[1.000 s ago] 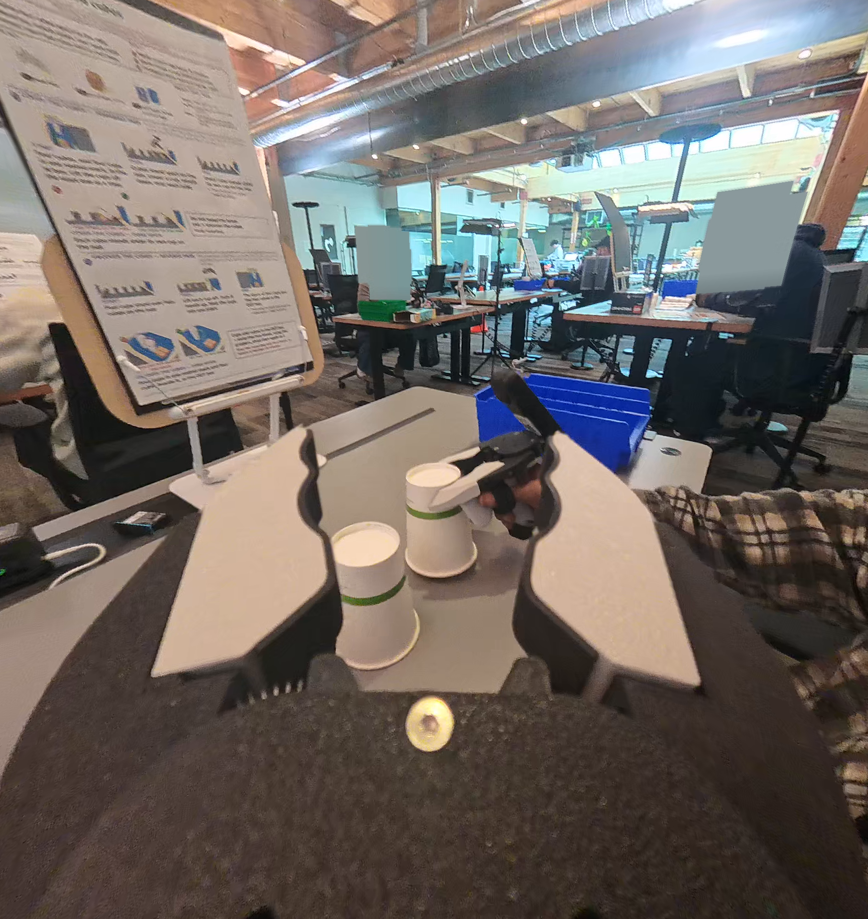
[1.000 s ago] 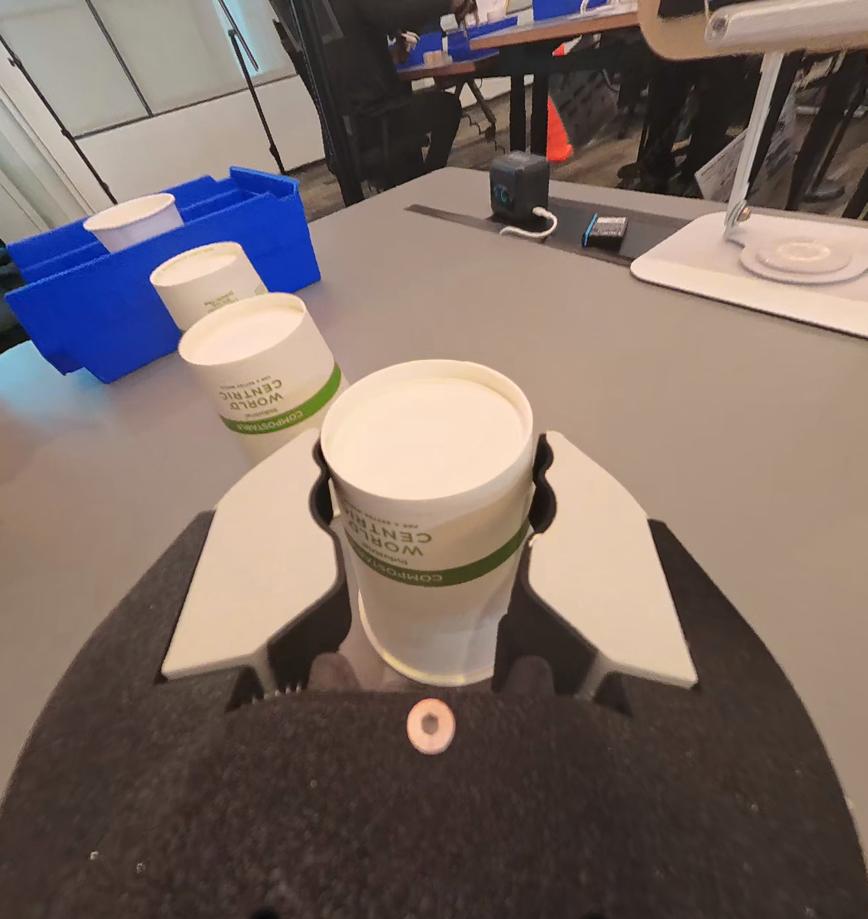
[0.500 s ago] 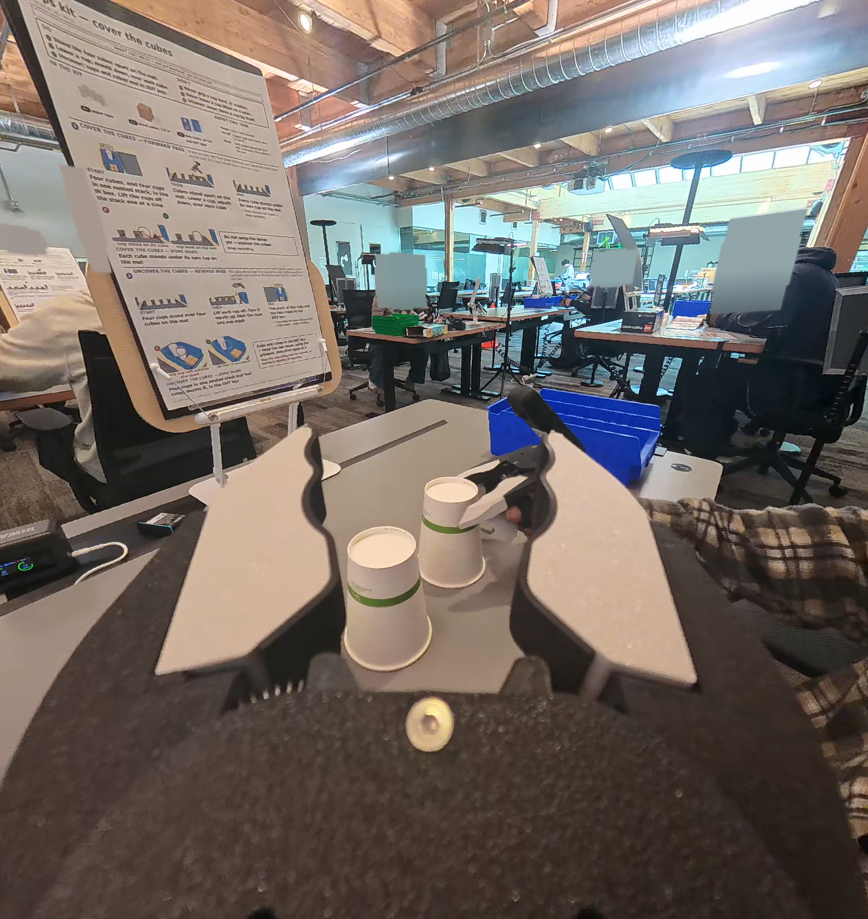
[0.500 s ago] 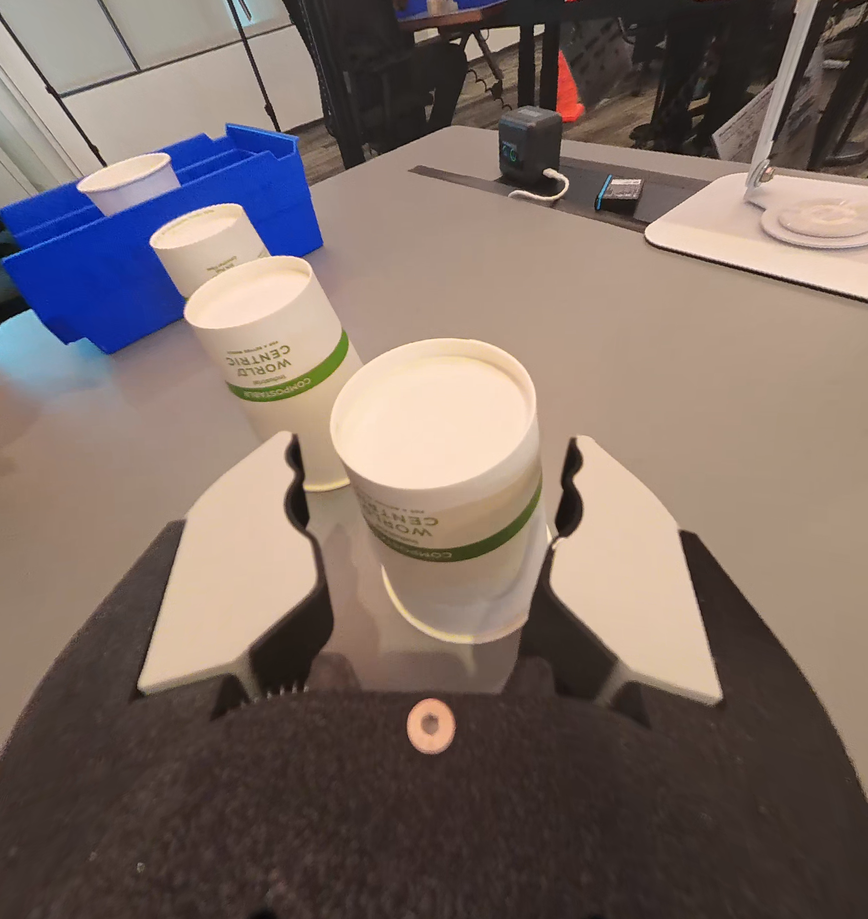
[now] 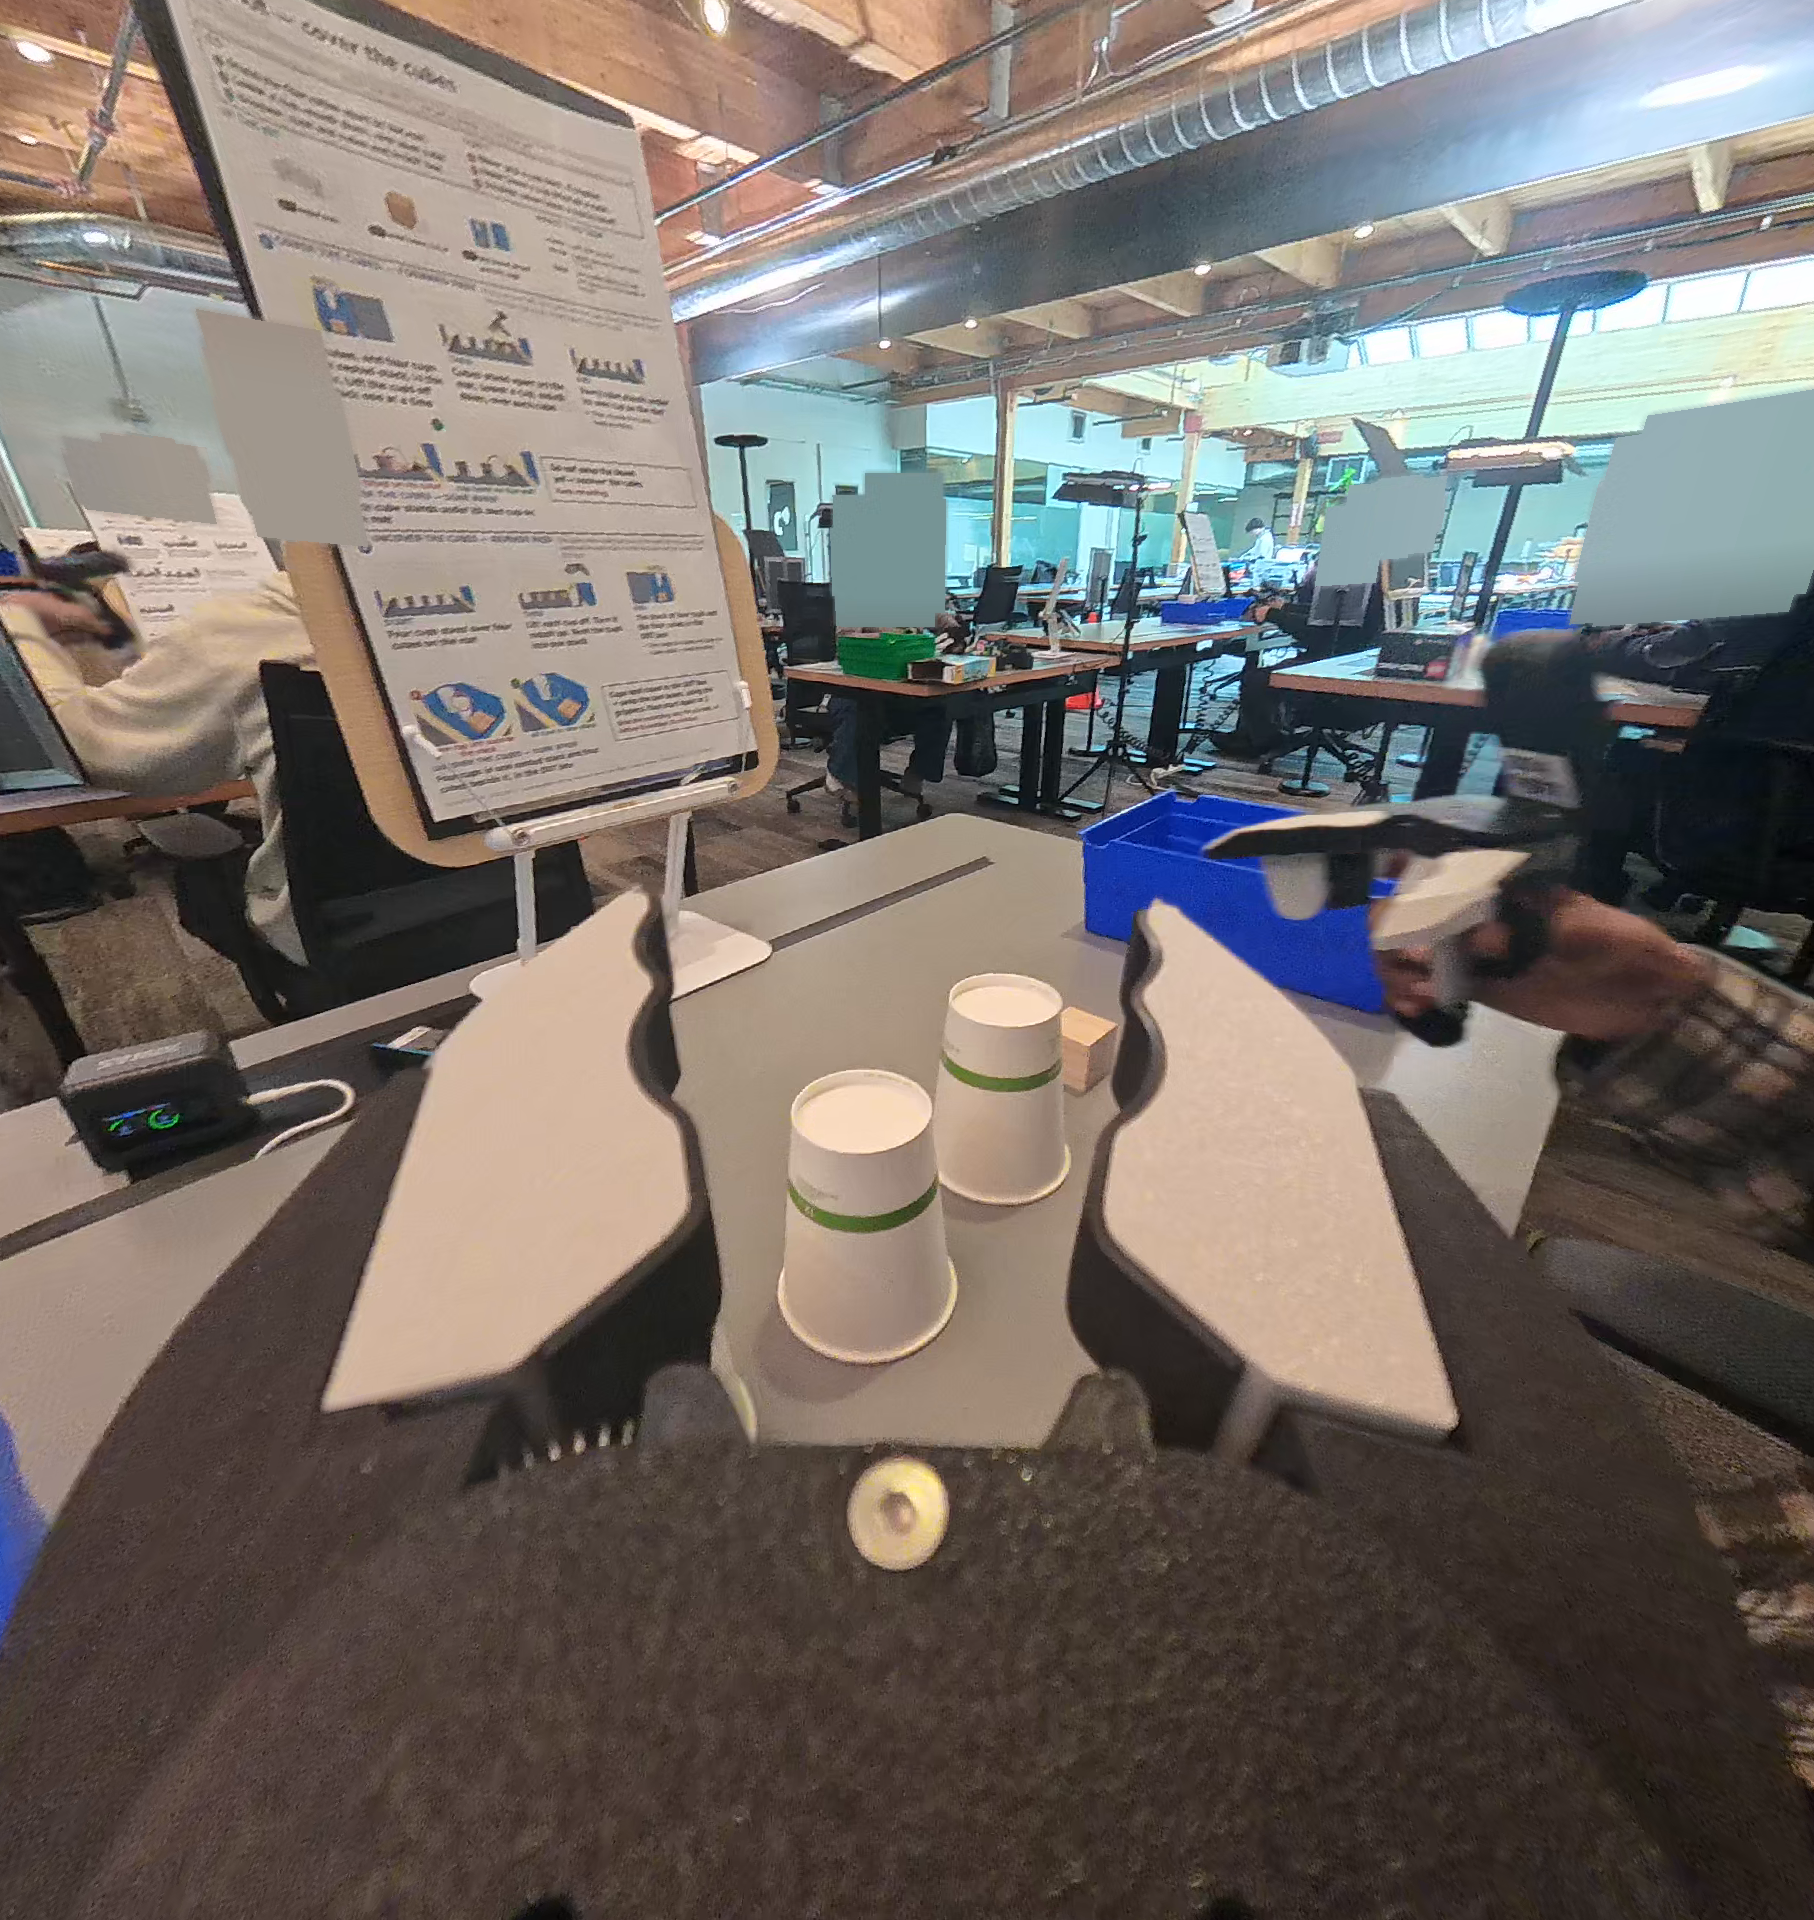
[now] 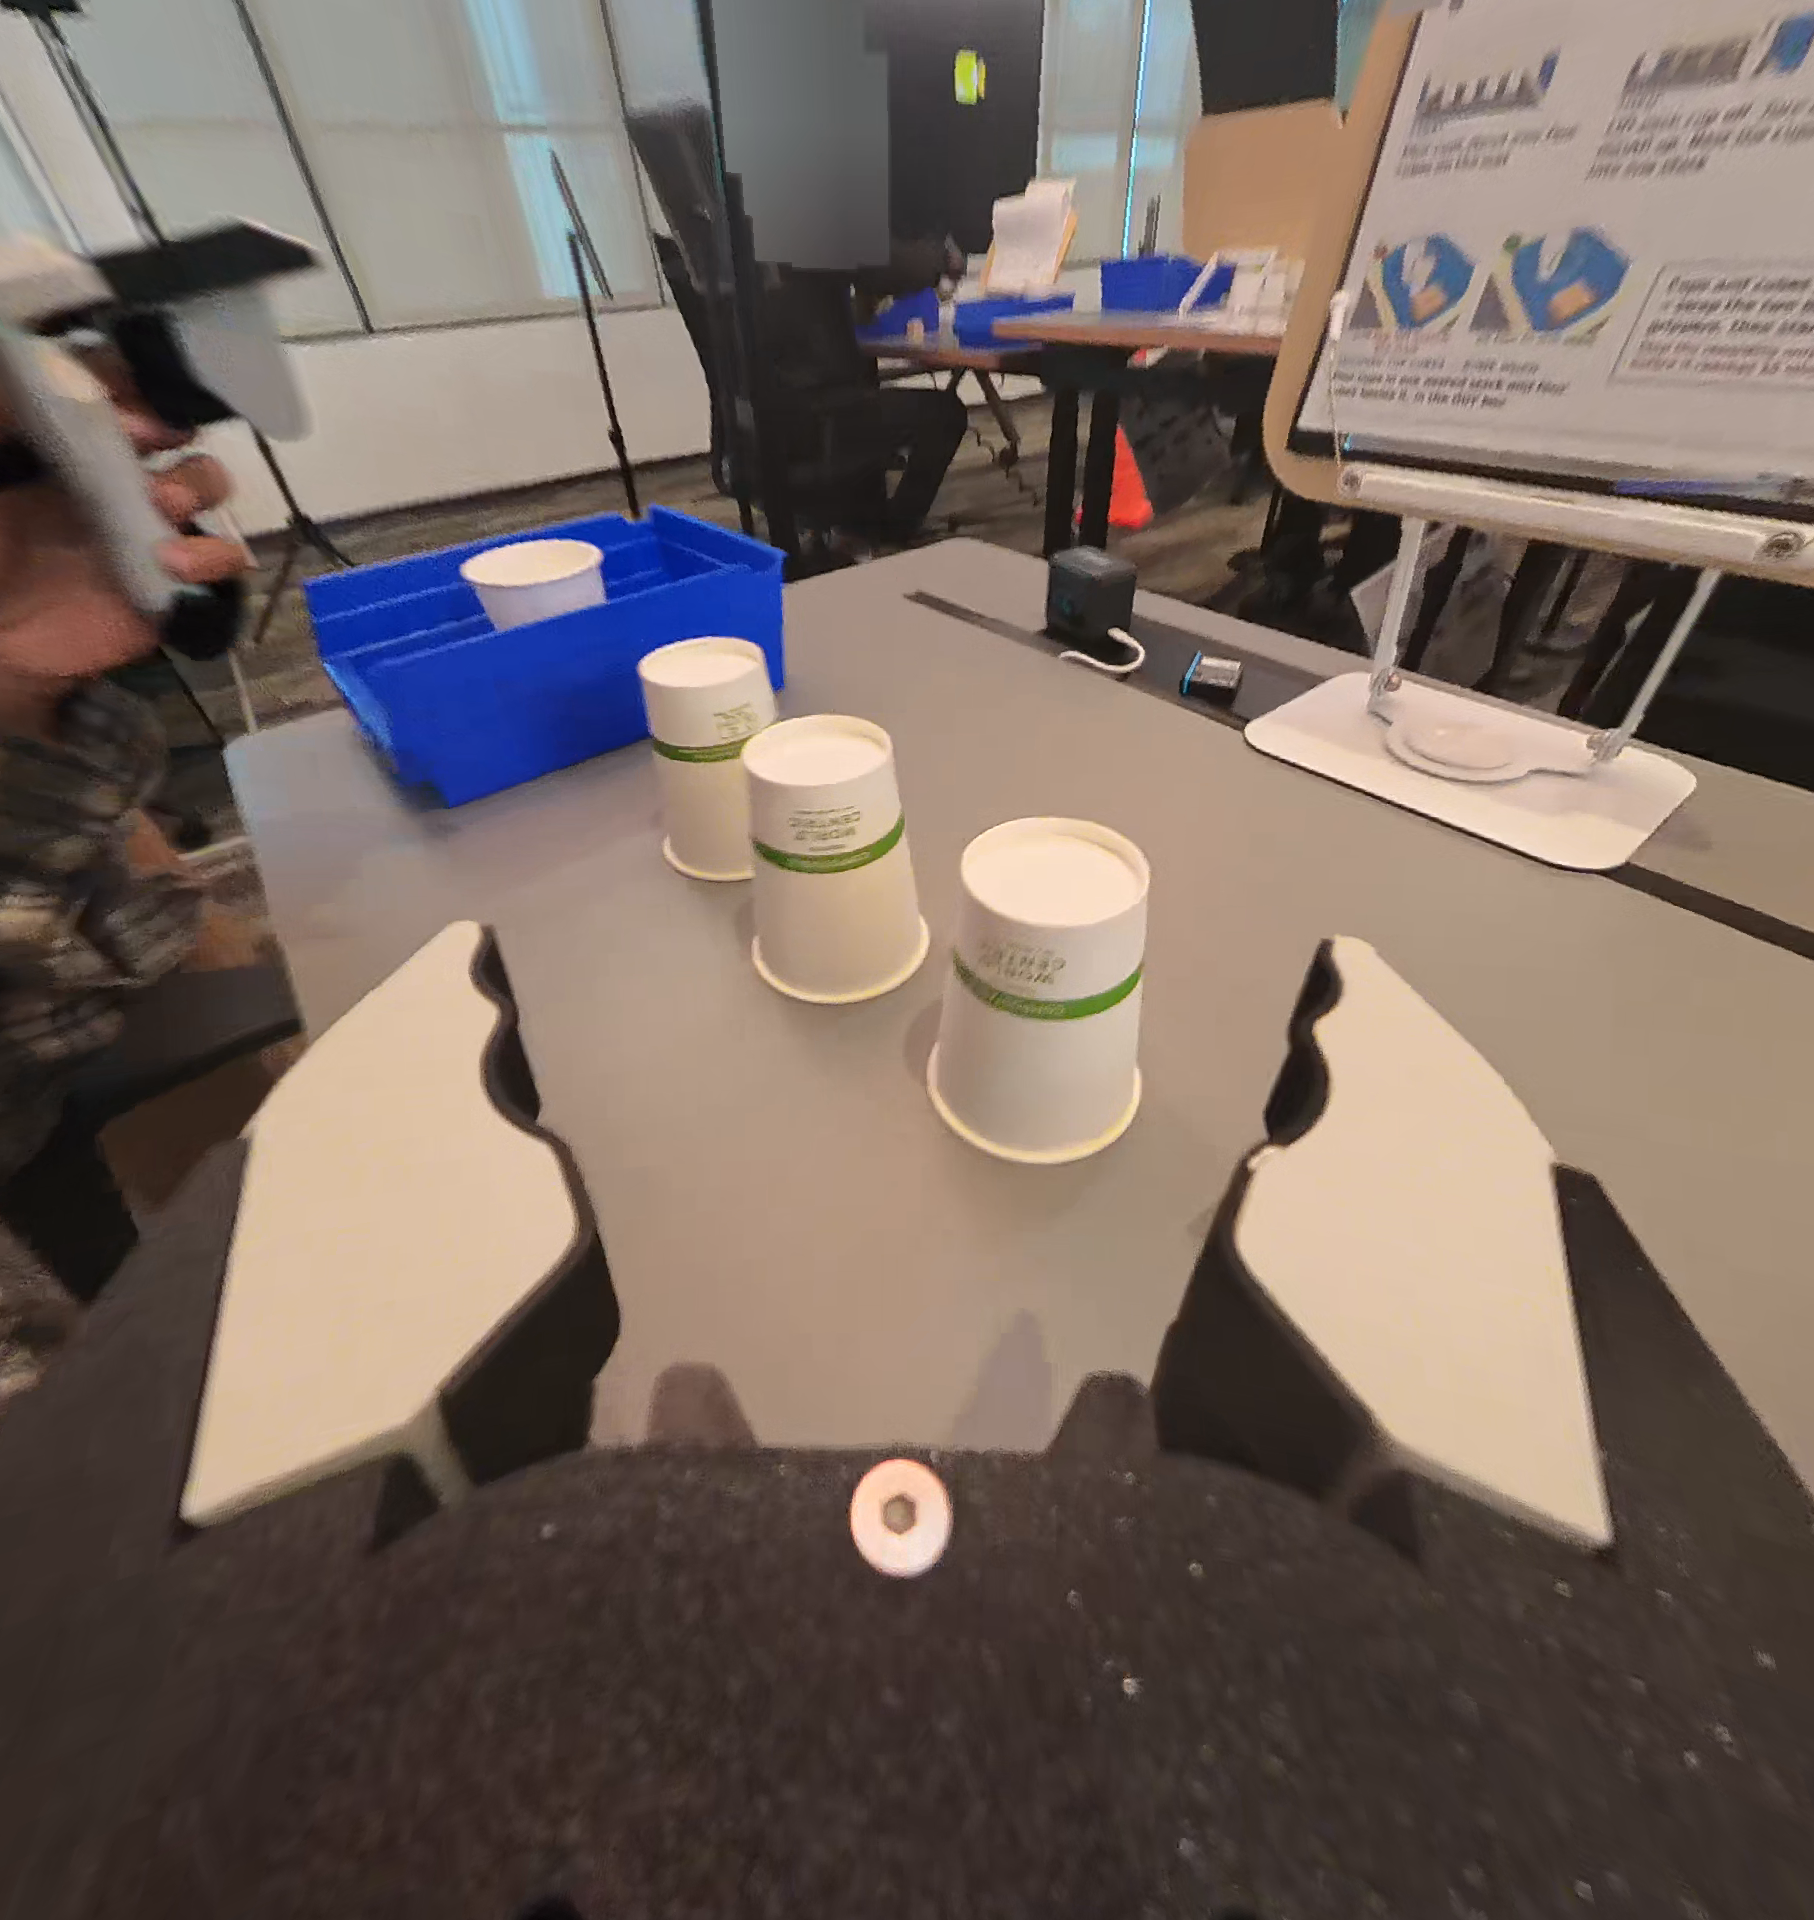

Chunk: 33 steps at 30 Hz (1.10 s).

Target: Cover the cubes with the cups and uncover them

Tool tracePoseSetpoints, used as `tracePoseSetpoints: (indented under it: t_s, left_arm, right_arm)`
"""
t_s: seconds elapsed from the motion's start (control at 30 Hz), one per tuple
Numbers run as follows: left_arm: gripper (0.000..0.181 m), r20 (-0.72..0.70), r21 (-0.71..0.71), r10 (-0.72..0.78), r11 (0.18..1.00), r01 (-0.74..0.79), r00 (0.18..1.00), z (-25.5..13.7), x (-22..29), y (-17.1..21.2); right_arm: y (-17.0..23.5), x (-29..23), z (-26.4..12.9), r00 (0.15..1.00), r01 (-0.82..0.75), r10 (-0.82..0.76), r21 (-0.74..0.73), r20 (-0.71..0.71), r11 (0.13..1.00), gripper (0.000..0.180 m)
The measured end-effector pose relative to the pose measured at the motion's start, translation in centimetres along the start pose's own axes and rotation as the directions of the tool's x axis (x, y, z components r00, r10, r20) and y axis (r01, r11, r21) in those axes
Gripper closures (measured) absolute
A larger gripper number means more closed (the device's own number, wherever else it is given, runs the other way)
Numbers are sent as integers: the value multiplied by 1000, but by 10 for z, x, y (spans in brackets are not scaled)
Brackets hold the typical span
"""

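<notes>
In the right wrist view, three white upside-down paper cups with green bands stand in a row on the grey table (image 6: 1298, 987): near (image 6: 1038, 997), middle (image 6: 835, 862), far (image 6: 711, 758). My right gripper (image 6: 903, 1039) is open and empty, drawn back from the near cup. In the left wrist view I see two upside-down cups, near (image 5: 867, 1216) and far (image 5: 1002, 1086). A bare wooden cube (image 5: 1087, 1049) stands just behind the far one. My left gripper (image 5: 898, 997) is open and empty, above and behind them. No cube shows in the right wrist view.
A blue bin (image 6: 570, 675) at the table's far end holds an upright cup (image 6: 534, 582). Another blue bin (image 5: 1225, 904) stands beyond the cups. An instruction board on a white stand (image 5: 487, 468) and a small black device with a cable (image 5: 150, 1101) line the table's edge.
My right gripper has opened, let go of the cup it held and pulled back; that cup now stands on the table. My left gripper has drawn back a little.
</notes>
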<state>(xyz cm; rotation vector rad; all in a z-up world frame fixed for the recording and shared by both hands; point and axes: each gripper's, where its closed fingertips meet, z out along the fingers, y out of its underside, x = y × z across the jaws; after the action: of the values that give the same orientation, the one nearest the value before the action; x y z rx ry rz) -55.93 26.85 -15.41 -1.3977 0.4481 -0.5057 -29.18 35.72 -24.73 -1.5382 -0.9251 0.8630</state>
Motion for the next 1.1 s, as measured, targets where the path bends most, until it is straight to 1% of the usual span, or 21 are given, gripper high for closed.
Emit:
tracePoseSetpoints:
  t_s: [0.07, 0.17, 0.23, 0.3, 0.4, 0.47, 0.57, 0.63, 0.73, 0.77, 0.87, 0.93, 0.97, 1.03, 1.07, 1.1]
  left_arm:
    - [98, 39, -33, 12, 999, -11, 999, -3, -9, 3]
    - [99, 174, -130, 86, 990, -64, 981, -19, -43, 9]
    - [99, 248, -247, 153, 965, -91, 956, -34, -73, 13]
    - [100, 280, -387, 217, 917, -98, 935, -50, -105, 18]
    - [103, 286, -590, 285, 805, -66, 915, -74, -154, 33]
    - [105, 241, -700, 303, 712, -52, 922, -89, -177, 48]
    - [106, 137, -815, 289, 577, -58, 947, -107, -192, 73]
    - [106, 71, -878, 296, 471, -81, 953, -116, -199, 92]
    - [109, 0, -946, 288, 311, -93, 958, -126, -208, 122]
    - [110, -13, -956, 281, 276, -94, 960, -128, -210, 131]
    - [119, -9, -976, 263, 206, -65, 965, -134, -220, 155]
    - [126, 3, -985, 246, 170, -40, 969, -139, -226, 168]
    - [132, 7, -988, 231, 153, -29, 973, -142, -227, 175]
    - [144, 4, -993, 264, 116, -28, 964, -150, -236, 178]
    - [150, 3, -991, 237, 133, -30, 971, -150, -233, 175]
    - [156, 44, -985, 227, 171, 5, 973, -148, -235, 169]
  right_arm:
    - [7, -11, -24, 1000, -16, 16, 41, 8, 999, 47]
    - [25, -17, -52, 999, -42, 42, 64, -11, 997, 50]
    - [36, -15, -65, 998, -56, 57, 66, -23, 996, 51]
    - [44, -12, -74, 997, -76, 77, 73, -16, 994, 55]
    - [52, -8, -77, 994, -105, 105, 88, 1, 991, 58]
    - [55, -8, -76, 992, -122, 121, 105, 17, 987, 59]
    - [58, -10, -75, 992, -124, 121, 109, 42, 986, 61]
    - [60, -11, -75, 993, -115, 111, 101, 45, 988, 62]
    - [62, -13, -75, 992, -115, 110, 94, 57, 989, 64]
    - [63, -14, -75, 992, -115, 110, 90, 60, 989, 64]
    - [67, -16, -76, 993, -109, 104, 77, 59, 991, 64]
    - [68, -16, -77, 993, -104, 100, 70, 56, 992, 64]
    - [68, -16, -78, 994, -104, 100, 70, 53, 992, 64]
    - [66, -15, -80, 994, -106, 102, 78, 49, 991, 65]
    - [65, -14, -81, 993, -109, 105, 83, 49, 991, 65]
    - [64, -14, -82, 993, -112, 107, 90, 49, 990, 66]
